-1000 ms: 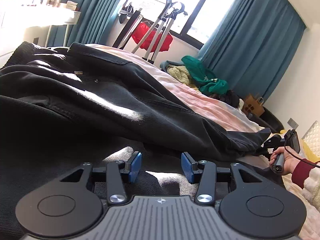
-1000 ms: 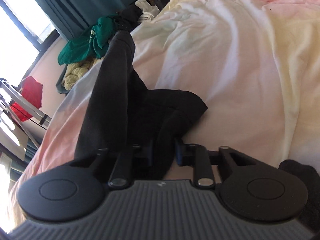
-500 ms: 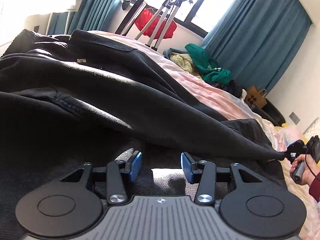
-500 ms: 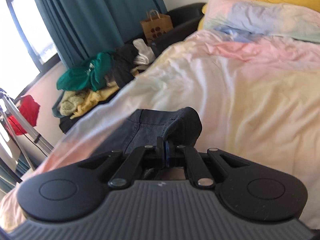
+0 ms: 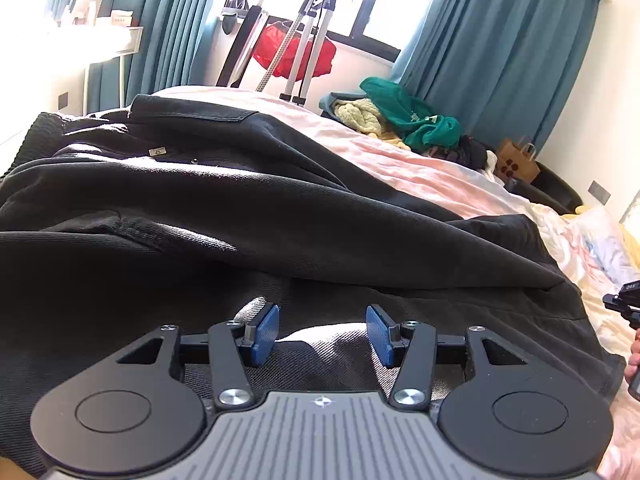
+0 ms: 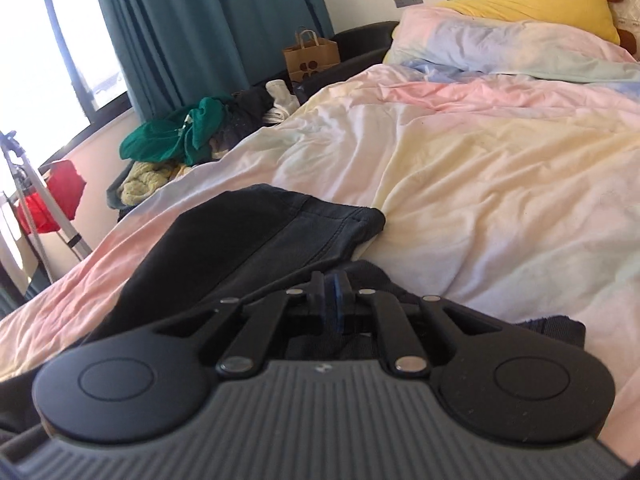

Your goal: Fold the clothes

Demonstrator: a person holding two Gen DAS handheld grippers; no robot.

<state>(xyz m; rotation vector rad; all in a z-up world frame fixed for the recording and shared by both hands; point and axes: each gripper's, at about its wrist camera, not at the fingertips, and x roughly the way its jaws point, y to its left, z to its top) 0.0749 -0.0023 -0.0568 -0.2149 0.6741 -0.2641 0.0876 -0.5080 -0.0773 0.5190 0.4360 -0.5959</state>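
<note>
A pair of black jeans [image 5: 224, 200] lies spread across the bed, waistband at the far left. My left gripper [image 5: 322, 330] is open, its blue pads just above the near fabric, holding nothing. The jeans' leg end [image 6: 280, 232] shows in the right wrist view, lying on the pastel duvet [image 6: 480, 184]. My right gripper [image 6: 330, 298] is shut on the hem of the black jeans, low against the bed. The right gripper's body shows at the far right edge of the left wrist view [image 5: 626, 304].
A pile of green, yellow and dark clothes [image 5: 404, 120] sits beyond the bed by the teal curtains [image 5: 500, 60]. A brown paper bag [image 6: 312, 56] stands near it. A red item hangs on a metal rack [image 5: 296, 52]. Pillows [image 6: 520, 44] lie at the bed's head.
My right gripper closed on the trouser leg end and drew it out toward the pillows, laying it flat on the duvet. The leg straightened. My left gripper stayed open over the fabric.
</note>
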